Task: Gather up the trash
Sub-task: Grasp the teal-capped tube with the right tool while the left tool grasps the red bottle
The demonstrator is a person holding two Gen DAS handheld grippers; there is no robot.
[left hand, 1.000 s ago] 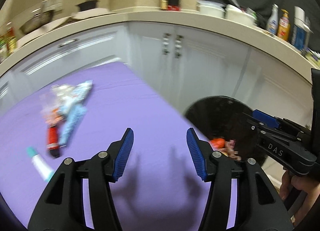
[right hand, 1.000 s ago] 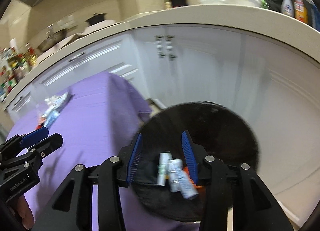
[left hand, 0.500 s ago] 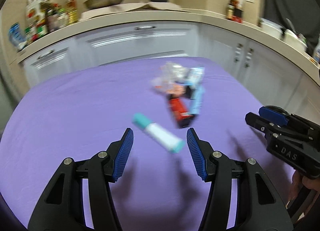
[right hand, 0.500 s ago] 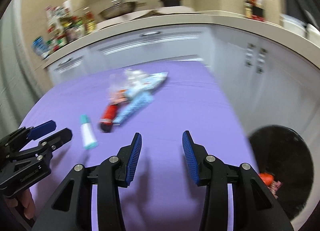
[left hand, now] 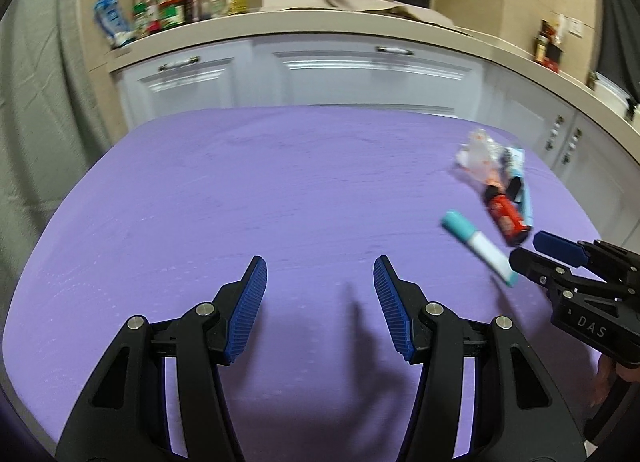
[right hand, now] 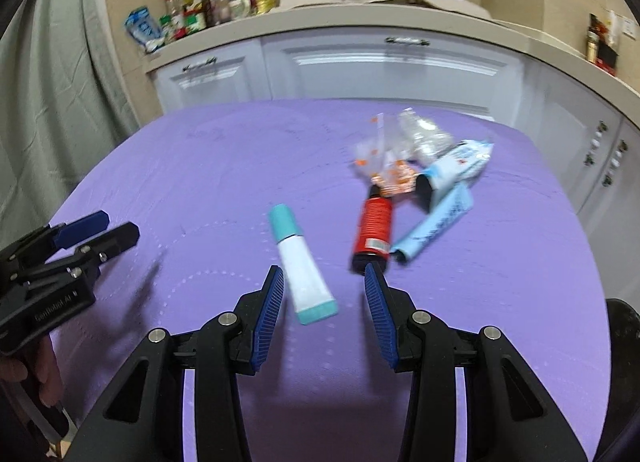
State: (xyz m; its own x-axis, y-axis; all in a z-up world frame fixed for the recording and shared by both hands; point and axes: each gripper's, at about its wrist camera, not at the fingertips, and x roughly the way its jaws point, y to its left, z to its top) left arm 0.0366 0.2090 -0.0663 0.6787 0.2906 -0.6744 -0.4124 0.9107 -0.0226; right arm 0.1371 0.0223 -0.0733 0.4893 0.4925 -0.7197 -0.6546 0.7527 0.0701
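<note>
A: Where is the trash shown, and in what state are the grippers?

B: A white tube with a teal cap [right hand: 301,267] is seen lying flat on the purple table cover [right hand: 200,166], its crimped end just ahead of the right gripper [right hand: 324,286]. A red cylinder [right hand: 374,228], a pale blue wrapper [right hand: 436,228] and crumpled clear plastic [right hand: 420,134] are heaped close behind it. Both the right gripper and the left gripper [left hand: 320,282] are held part-way open with nothing between the jaws; only bare cover lies ahead of the left one.

A: How is the tube judged to handle?

B: It is taken to be light and soft-walled, likely to dent or squirt if pinched hard, and smooth enough to slip. The stiffer shoulder just below the cap, gripped across the width, is judged the best hold. The wrappers are expected to be flimsy and to crumple; the red cylinder looks rigid but could roll.

A: What differs from a second earlier?

B: The black bin [right hand: 624,362], then centred under the right gripper with discarded items inside, is now reduced to a dark edge at lower right. Both views have been swung from the cabinet corner to the table, and the trash pile, formerly at far left, is now at centre. Jaw spacing appears unchanged.
</note>
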